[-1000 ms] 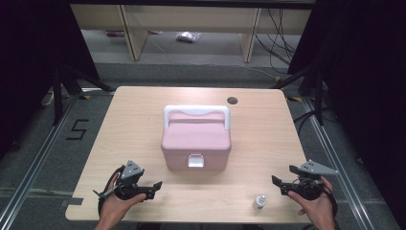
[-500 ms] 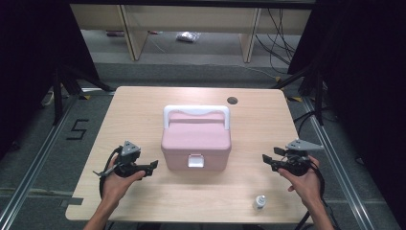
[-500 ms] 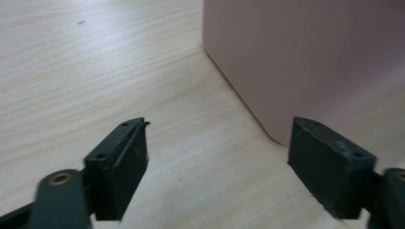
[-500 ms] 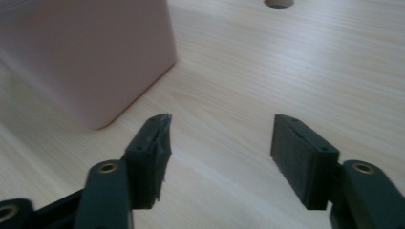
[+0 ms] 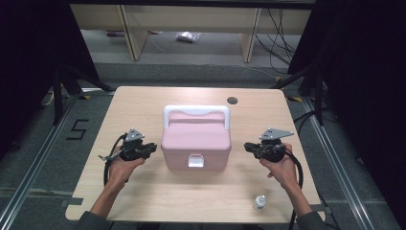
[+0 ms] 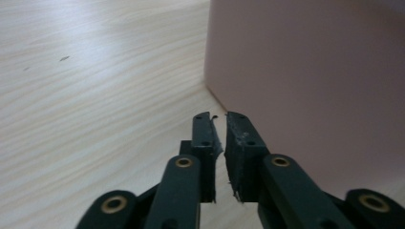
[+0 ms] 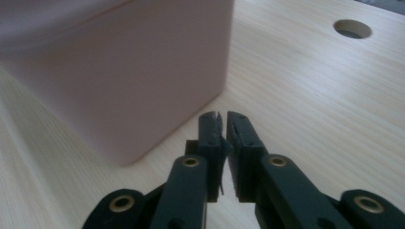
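Observation:
A pink box with a white handle and a white front latch stands shut in the middle of the wooden table. My left gripper lies level just left of the box and points at its side wall. Its jaws have just been closing and now stand shut with nothing between them. My right gripper mirrors it on the box's right side. It has also just closed and is shut on nothing. Neither gripper touches the box.
A small white bottle stands near the table's front edge, at the right. A round cable hole sits in the tabletop behind the box. Dark frame legs and cables flank the table, with shelving beyond its far edge.
Both hands have moved forward from the table's front edge and inward to the box's two sides. Both grippers' jaws, open before, have closed.

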`<state>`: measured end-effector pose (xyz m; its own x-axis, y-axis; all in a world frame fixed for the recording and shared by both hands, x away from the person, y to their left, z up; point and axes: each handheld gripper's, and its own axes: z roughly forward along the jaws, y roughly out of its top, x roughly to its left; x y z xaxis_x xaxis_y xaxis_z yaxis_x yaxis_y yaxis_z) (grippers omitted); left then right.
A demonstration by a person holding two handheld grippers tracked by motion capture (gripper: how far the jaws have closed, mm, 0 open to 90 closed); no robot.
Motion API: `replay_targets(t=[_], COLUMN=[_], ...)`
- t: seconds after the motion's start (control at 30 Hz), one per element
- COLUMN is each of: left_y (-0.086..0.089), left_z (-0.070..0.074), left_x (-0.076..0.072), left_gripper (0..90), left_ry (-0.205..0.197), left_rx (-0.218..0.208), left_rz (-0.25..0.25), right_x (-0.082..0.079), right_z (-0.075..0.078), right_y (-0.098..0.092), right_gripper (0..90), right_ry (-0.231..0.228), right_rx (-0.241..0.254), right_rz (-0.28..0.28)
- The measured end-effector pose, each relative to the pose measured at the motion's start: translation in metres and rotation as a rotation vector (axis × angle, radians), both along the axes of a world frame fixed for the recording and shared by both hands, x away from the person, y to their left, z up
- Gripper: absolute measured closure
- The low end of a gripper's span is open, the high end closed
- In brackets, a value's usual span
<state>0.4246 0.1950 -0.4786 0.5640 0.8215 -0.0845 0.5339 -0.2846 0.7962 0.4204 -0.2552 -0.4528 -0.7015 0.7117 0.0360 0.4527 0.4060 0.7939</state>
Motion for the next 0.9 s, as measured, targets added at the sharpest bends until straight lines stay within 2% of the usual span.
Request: replay_targets(t=[0.1,0.13,0.17,0.23,0.27,0.3,0.33,0.4,0.43,0.5,0.53,0.57,0.6,0.7,0.73,0.83,0.9], left_y=[-0.005,-0.011,-0.014,-0.016,-0.018,-0.019,-0.02,-0.02,-0.023,-0.021,-0.021,-0.021,-0.02,-0.023,-0.022,-0.026,-0.027], left_z=[0.0,-0.001,0.0,0.0,0.0,0.001,0.002,0.003,0.003,0.005,0.004,0.004,0.005,0.004,0.006,0.007,0.007], left_x=[0.004,0.007,0.008,0.008,0.008,0.008,0.007,0.007,0.006,0.006,0.006,0.006,0.006,0.005,0.005,0.003,0.002], left_gripper=[88.3,89.4,89.5,89.6,89.7,89.7,89.7,89.7,89.8,89.7,89.7,89.8,89.8,89.8,89.8,89.8,89.9], left_ry=[0.001,-0.004,-0.001,-0.006,-0.01,-0.008,-0.018,-0.02,-0.026,-0.029,-0.035,-0.035,-0.038,-0.047,-0.034,-0.039,-0.041], left_rx=[-0.007,-0.025,-0.008,-0.001,-0.009,-0.015,-0.006,-0.005,-0.034,-0.003,-0.007,-0.007,-0.004,-0.015,0.015,0.009,0.019], left_rz=[-0.002,-0.02,-0.034,-0.047,-0.049,-0.056,-0.066,-0.075,-0.061,-0.074,-0.074,-0.074,-0.081,-0.069,-0.089,-0.087,-0.099], right_x=[0.004,0.008,0.009,0.01,0.01,0.01,0.012,0.012,0.013,0.012,0.01,0.01,0.01,0.011,0.009,0.01,0.008], right_z=[-0.001,-0.001,-0.002,-0.002,-0.005,-0.005,-0.005,-0.005,-0.004,-0.003,-0.003,-0.003,-0.004,-0.003,-0.002,0.0,0.001], right_y=[0.007,0.015,0.019,0.022,0.029,0.029,0.031,0.032,0.032,0.034,0.036,0.036,0.038,0.039,0.041,0.037,0.034], right_gripper=[88.9,90.0,90.0,90.0,90.0,90.0,90.0,90.0,90.0,90.0,90.0,90.0,90.0,90.0,90.0,90.0,90.0], right_ry=[0.003,0.004,0.005,0.007,0.023,0.023,0.017,0.012,0.008,0.016,0.034,0.034,0.016,0.008,0.015,0.024,0.034], right_rx=[-0.001,-0.002,0.004,-0.002,0.007,0.007,0.0,0.004,0.011,0.02,0.031,0.031,0.039,0.05,0.044,0.066,0.064], right_rz=[0.016,0.031,0.038,0.051,0.053,0.053,0.082,0.085,0.088,0.085,0.067,0.067,0.072,0.097,0.082,0.086,0.068])
